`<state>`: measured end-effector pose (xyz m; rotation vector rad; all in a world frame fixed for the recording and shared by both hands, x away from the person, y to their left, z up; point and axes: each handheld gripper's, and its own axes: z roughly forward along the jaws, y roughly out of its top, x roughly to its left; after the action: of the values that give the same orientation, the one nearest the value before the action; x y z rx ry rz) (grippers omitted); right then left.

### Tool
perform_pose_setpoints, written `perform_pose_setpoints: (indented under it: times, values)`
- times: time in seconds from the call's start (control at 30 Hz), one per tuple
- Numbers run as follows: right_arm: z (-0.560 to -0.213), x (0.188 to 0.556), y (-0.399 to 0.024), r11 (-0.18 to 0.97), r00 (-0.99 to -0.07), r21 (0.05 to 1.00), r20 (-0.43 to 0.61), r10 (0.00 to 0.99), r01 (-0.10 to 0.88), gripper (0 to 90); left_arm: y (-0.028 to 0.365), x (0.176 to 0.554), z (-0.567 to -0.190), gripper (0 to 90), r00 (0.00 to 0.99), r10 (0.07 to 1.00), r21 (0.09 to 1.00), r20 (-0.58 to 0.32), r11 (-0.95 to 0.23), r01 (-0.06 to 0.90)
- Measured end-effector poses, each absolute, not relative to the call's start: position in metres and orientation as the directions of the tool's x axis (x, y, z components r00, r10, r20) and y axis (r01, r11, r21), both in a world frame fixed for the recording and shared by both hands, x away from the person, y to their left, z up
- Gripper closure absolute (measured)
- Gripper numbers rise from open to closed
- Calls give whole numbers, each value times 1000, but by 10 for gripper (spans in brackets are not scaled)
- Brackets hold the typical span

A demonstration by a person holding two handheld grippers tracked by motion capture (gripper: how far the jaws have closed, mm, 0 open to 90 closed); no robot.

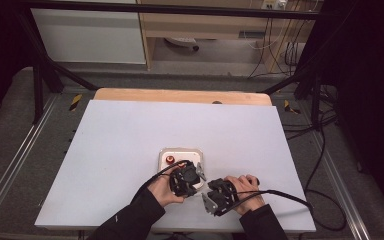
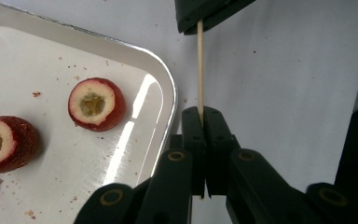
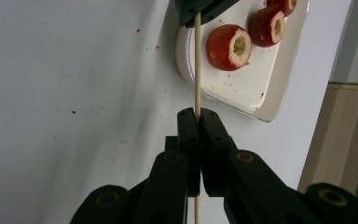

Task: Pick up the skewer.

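A thin wooden skewer (image 2: pixel 200 70) runs between my two grippers just off the tray's near corner. My left gripper (image 2: pixel 200 112) is shut on one end of it, and the right gripper's jaws (image 2: pixel 205 11) clamp the other end at the top of that view. In the right gripper view my right gripper (image 3: pixel 196 114) is shut on the skewer (image 3: pixel 197 65). A white tray (image 2: pixel 168 79) holds red cored fruits (image 2: pixel 96 103) (image 2: pixel 7 143). From above, the left gripper (image 1: pixel 196 181) and right gripper (image 1: pixel 209 191) meet tip to tip in front of the tray (image 1: pixel 200 152).
The white table top (image 1: pixel 130 135) stretches wide around the tray, dotted with small red crumbs near it. A wooden strip (image 1: pixel 180 95) edges the far side. Black cables (image 1: pixel 280 194) trail from the grippers toward the right.
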<state>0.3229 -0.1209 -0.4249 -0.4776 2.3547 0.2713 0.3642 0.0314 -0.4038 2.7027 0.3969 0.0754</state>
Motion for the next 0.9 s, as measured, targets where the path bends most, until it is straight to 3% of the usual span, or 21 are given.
perform_pose_setpoints:
  times: [0.17,0.2,0.27,0.37,0.4,0.57,0.67,0.73,0.9]
  values:
    - [-421,324,-123,926,-715,126,-675,-183,-356,788,35,362,-404,887,956,292,415,-10,-869,270]
    - [-418,327,-127,937,-731,165,-671,-122,-308,674,39,362,-404,887,954,301,422,-4,-864,274]
    - [-417,329,-130,939,-753,245,-658,-21,-240,569,42,361,-404,887,951,310,426,4,-861,279]
    - [-415,333,-137,935,-773,308,-631,64,-173,502,52,361,-404,887,947,322,434,11,-855,285]
    - [-414,337,-143,923,-790,373,-592,159,-93,431,56,361,-403,886,946,324,439,12,-852,286]
    - [-415,347,-161,851,-810,519,-463,359,80,312,75,357,-402,886,937,349,463,17,-833,302]
    - [-417,350,-168,818,-808,554,-406,428,155,296,87,355,-401,886,927,375,494,21,-810,317]
    - [-421,355,-177,754,-798,604,-306,520,260,242,95,352,-400,886,921,389,512,9,-794,329]
    - [-424,359,-187,666,-767,645,-188,614,375,180,113,348,-401,886,901,434,567,18,-746,349]
